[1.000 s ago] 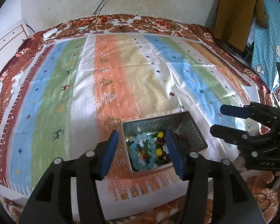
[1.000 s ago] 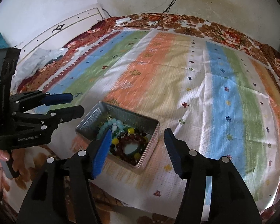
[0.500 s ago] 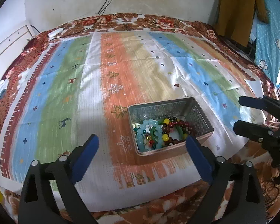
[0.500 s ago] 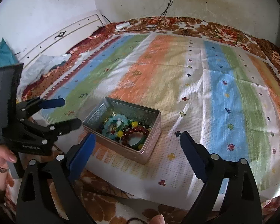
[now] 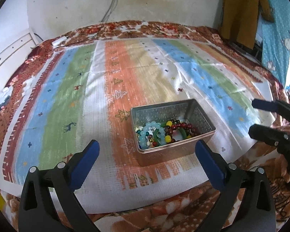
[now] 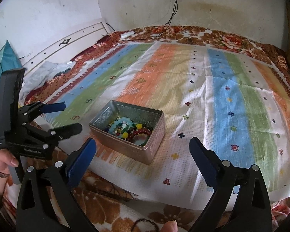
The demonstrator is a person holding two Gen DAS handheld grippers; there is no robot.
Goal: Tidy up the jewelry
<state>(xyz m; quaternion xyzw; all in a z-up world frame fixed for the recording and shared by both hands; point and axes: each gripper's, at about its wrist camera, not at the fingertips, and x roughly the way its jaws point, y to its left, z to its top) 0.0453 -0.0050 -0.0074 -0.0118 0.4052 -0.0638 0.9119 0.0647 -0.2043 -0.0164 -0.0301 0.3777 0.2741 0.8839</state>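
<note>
An open metal tin [image 5: 201, 114] [image 6: 125, 148] sits on a striped cloth [image 5: 67, 96] near its front edge. Inside lies a heap of bead bracelets [image 5: 164, 133] [image 6: 131, 129]: pale blue, dark red, yellow and green. My left gripper [image 5: 147, 145] [image 6: 71, 117] stands open just short of the tin's near wall, with nothing between its fingers. My right gripper [image 6: 142, 142] [image 5: 253, 117] hovers off the tin's right side, apart from it; its jaws are opening and hold nothing.
The cloth [image 6: 232, 96] covers a floral blanket [image 5: 164, 212] on a bed. A white headboard [image 6: 67, 42] and crumpled cloth [image 6: 48, 69] lie to the left. Cables [image 6: 172, 13] hang down the far wall. A hand [image 6: 2, 158] holds the left gripper. A dark loop [image 6: 143, 222] lies at the near edge.
Both grippers went from half-closed to wide open. Both drew back from the tin, which now lies farther ahead of the fingers in each view.
</note>
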